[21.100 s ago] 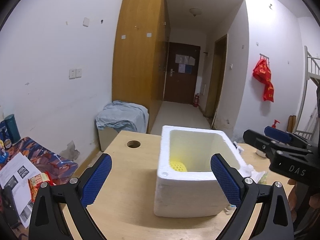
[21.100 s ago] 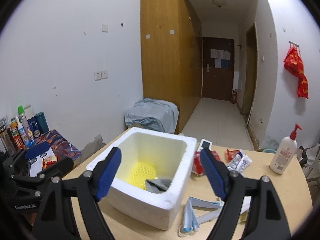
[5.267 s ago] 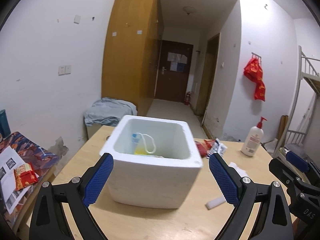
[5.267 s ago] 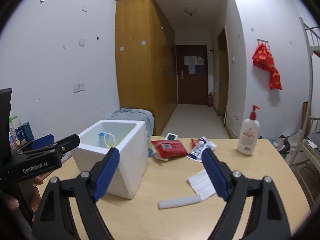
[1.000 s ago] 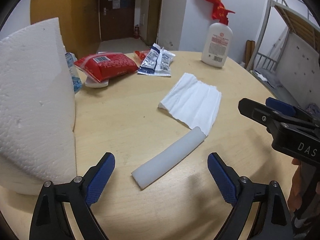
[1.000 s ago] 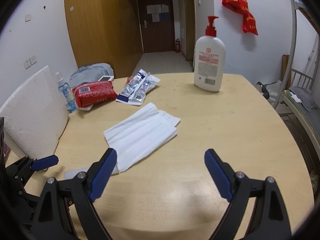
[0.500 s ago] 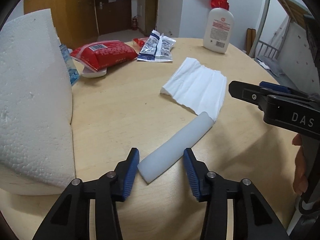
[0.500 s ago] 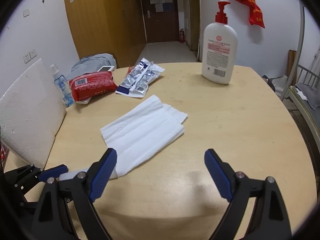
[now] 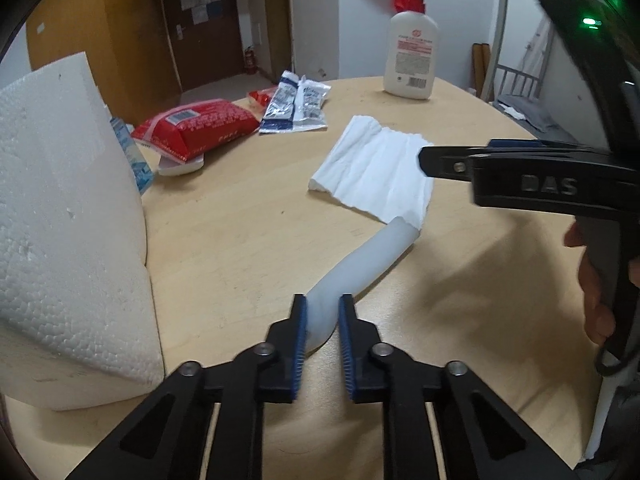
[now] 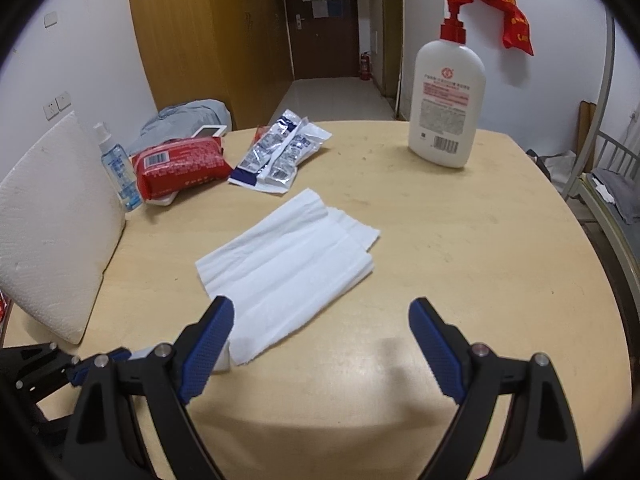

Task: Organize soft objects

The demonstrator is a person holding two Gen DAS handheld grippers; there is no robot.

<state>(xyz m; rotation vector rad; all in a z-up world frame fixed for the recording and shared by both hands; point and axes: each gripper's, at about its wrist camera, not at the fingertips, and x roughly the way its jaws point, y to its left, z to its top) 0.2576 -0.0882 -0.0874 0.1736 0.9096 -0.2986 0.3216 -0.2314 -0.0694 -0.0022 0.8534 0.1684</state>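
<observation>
Closing on the near end of the white tube (image 9: 356, 264), my left gripper (image 9: 322, 334) has its blue pads pressed against both sides of it, and the soft wall is pinched narrow between them; the rest of the tube runs away from me across the table (image 9: 240, 232), bending slightly, and its far end lies on the near edge of the tissue (image 9: 376, 168). Jaws of my right gripper (image 10: 320, 344) stand wide apart with nothing between them; it hangs above bare table just beside the tissue, and its left pad overlaps the tissue's near corner in the right wrist view; whether it touches I cannot tell. From that view, the left gripper shows only as dark parts at the lower left edge. Foam box (image 9: 68, 220) stands on the table at my left, close to the held end of the tube; behind it lie a red pack (image 9: 196, 128) and foil sachets (image 9: 294, 104); a small spray bottle (image 10: 116, 168) stands between box and pack; a pump bottle (image 10: 446, 92) stands at the table's far side.
</observation>
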